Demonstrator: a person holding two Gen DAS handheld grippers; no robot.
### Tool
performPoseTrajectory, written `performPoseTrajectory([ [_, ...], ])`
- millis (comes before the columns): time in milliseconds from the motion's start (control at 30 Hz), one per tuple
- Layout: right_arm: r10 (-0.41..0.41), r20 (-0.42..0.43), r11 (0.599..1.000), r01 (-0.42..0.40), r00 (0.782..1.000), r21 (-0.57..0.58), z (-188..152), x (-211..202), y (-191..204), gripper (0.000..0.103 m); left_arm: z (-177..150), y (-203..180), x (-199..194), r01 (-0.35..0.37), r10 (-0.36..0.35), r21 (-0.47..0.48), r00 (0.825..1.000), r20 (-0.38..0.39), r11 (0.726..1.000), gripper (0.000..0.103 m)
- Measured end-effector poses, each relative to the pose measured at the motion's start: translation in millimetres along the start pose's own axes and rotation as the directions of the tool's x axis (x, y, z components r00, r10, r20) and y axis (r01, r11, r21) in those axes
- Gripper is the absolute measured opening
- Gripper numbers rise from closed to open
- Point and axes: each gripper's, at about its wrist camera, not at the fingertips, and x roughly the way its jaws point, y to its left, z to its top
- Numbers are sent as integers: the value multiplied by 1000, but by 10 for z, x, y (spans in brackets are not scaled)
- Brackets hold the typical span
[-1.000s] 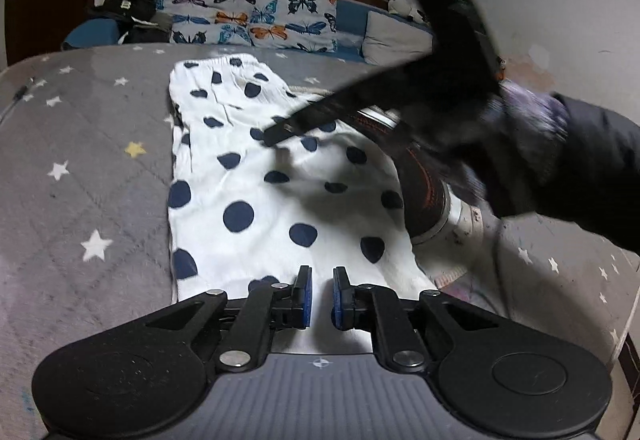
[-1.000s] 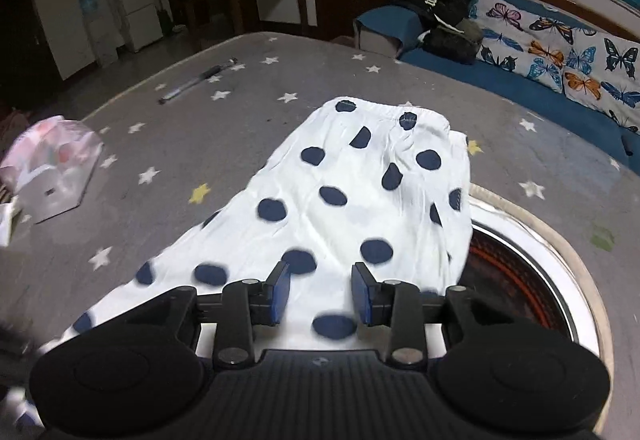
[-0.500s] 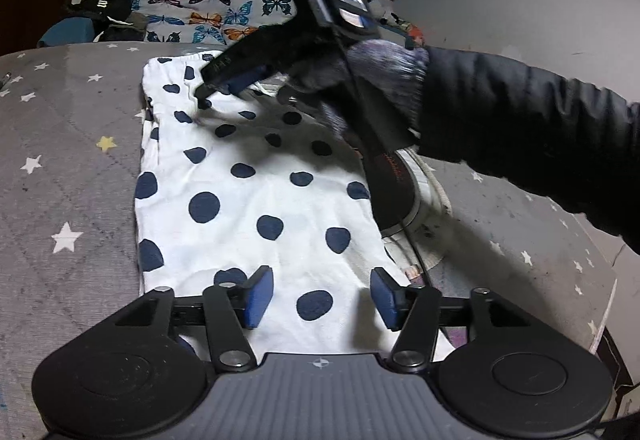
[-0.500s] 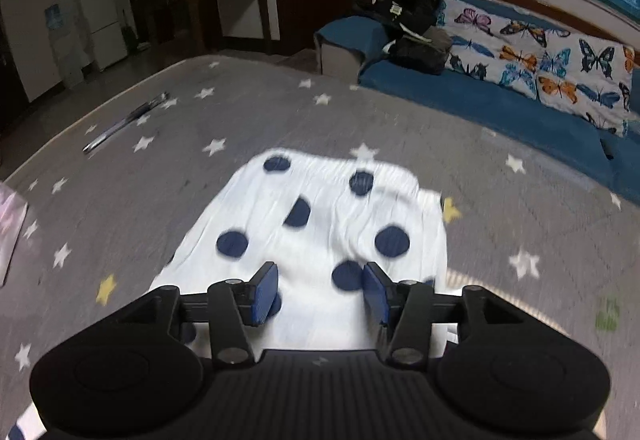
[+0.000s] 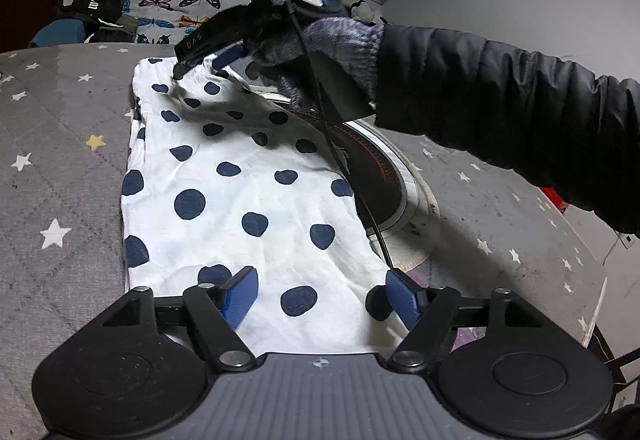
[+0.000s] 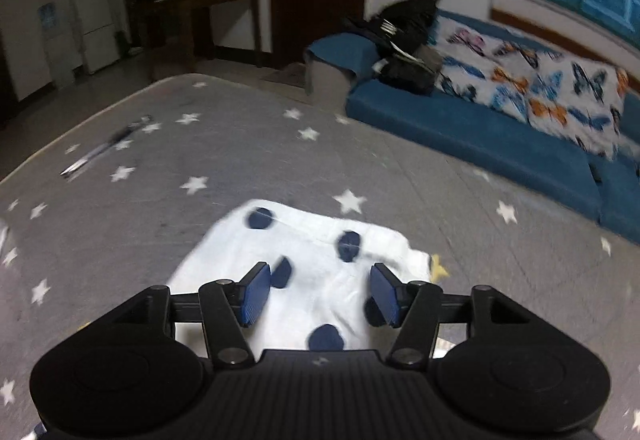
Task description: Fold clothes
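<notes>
A white garment with dark blue dots (image 5: 240,191) lies flat and lengthwise on the grey star-patterned cover (image 5: 60,159). My left gripper (image 5: 322,298) is open, its blue pads just above the garment's near edge. My right gripper (image 5: 200,65), held in a gloved hand, is over the garment's far end, its tips touching the cloth. In the right wrist view the right gripper (image 6: 318,294) is open over the far end of the garment (image 6: 312,240).
A round black and silver plate (image 5: 384,179) lies partly under the garment's right side, a cable (image 5: 340,159) running across it. A pen (image 6: 100,149) lies on the cover. A blue sofa with butterfly cushions (image 6: 520,99) and black bags (image 6: 404,47) stands beyond.
My left gripper has opened wide from nearly shut at the near edge. My right gripper has travelled along the garment to its far end and opened wider.
</notes>
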Motion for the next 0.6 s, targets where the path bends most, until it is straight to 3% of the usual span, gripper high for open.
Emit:
performPoseTrajectory([
  [133, 70, -24, 996, -71, 997, -60, -22, -14, 186, 57, 3, -8, 13, 14, -14, 4, 1000, -1, 1000, 80],
  [433, 77, -20, 996, -78, 997, -47, 34, 221, 287, 59, 4, -47, 31, 18, -18, 14, 1000, -6, 1000, 87],
  [600, 42, -3, 998, -42, 999, -39, 66, 73, 61, 59, -3, -58, 32, 21, -21, 20, 1000, -6, 1000, 91],
])
